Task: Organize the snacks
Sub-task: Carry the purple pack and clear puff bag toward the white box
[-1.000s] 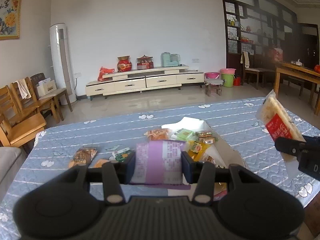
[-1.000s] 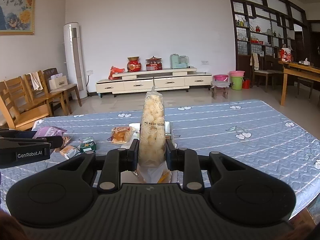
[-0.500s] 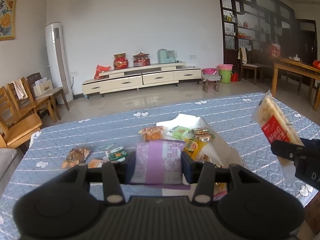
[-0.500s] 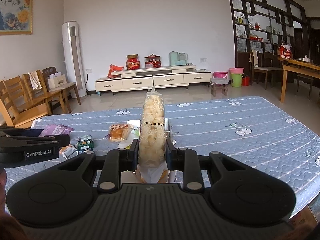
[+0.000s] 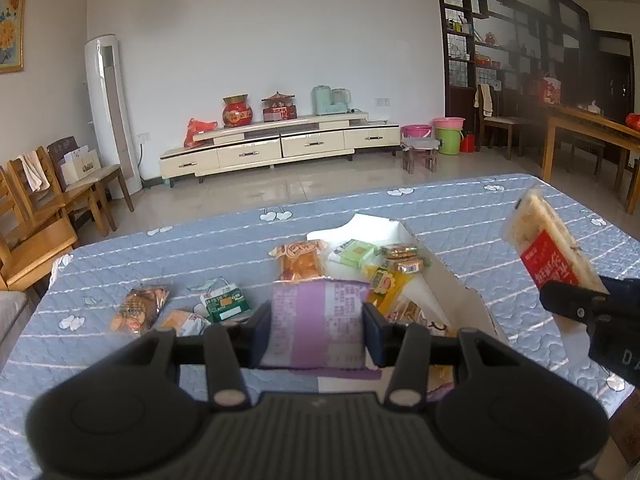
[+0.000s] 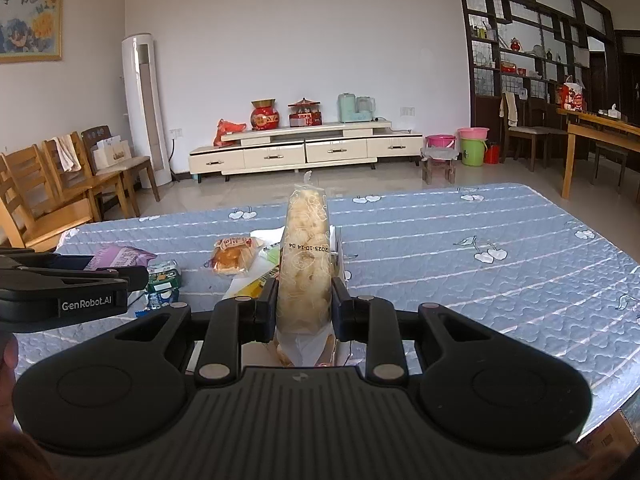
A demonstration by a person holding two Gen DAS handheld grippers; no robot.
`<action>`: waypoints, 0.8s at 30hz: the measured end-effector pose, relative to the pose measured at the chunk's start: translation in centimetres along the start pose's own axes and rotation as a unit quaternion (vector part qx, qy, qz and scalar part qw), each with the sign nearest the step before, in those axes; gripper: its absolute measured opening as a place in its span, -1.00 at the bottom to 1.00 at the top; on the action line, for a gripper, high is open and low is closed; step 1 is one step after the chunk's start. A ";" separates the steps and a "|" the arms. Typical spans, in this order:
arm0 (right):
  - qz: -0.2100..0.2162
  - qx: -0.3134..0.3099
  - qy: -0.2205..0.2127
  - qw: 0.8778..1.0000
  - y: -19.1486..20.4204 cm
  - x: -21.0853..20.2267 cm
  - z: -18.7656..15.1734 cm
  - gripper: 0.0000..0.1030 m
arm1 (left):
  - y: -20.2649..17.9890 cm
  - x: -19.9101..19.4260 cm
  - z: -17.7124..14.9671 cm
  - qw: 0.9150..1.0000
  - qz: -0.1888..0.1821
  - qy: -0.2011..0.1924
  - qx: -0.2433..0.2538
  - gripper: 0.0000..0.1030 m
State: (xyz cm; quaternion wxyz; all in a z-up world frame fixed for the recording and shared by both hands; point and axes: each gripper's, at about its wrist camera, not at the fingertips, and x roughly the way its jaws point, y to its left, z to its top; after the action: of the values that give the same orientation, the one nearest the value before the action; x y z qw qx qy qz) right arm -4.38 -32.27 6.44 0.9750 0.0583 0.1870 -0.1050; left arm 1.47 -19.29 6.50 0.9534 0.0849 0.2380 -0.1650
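Observation:
My left gripper (image 5: 318,330) is shut on a purple snack packet (image 5: 318,320), held flat above the table. In the right wrist view that packet (image 6: 120,258) pokes out past the left gripper's side (image 6: 72,296). My right gripper (image 6: 304,308) is shut on a tall clear bag of pale crackers (image 6: 306,256), upright. From the left wrist view the same bag (image 5: 550,248) shows a red label and tilts at the right. A white open box (image 5: 404,236) on the blue quilted table (image 5: 460,208) holds green, yellow and gold-wrapped snacks.
Loose snacks lie left of the box: an orange bread packet (image 5: 300,262), a green-white packet (image 5: 224,304), a brown packet (image 5: 138,308). Wooden chairs (image 5: 36,216) stand left of the table. A low cabinet (image 5: 280,148) runs along the far wall.
The left gripper has shifted a little forward and down toward the box with the purple packet. The right gripper has kept still with the cracker bag.

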 end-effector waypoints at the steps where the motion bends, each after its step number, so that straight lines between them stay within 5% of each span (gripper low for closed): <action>1: 0.000 -0.001 0.001 1.000 0.0 0.1 0.0 -0.38 | 0.1 0.2 -0.1 1.000 0.000 0.002 0.000 -0.10; 24: -0.007 -0.023 0.049 0.999 0.2 5.0 0.4 -0.38 | 0.1 6.9 -1.1 0.998 -0.032 0.049 -0.004 -0.10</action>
State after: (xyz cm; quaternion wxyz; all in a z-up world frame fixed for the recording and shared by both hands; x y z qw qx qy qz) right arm 0.31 -33.09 4.94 0.9651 0.0400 0.2369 -0.1043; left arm 6.76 -20.83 2.20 0.9350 0.0817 0.2878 -0.1902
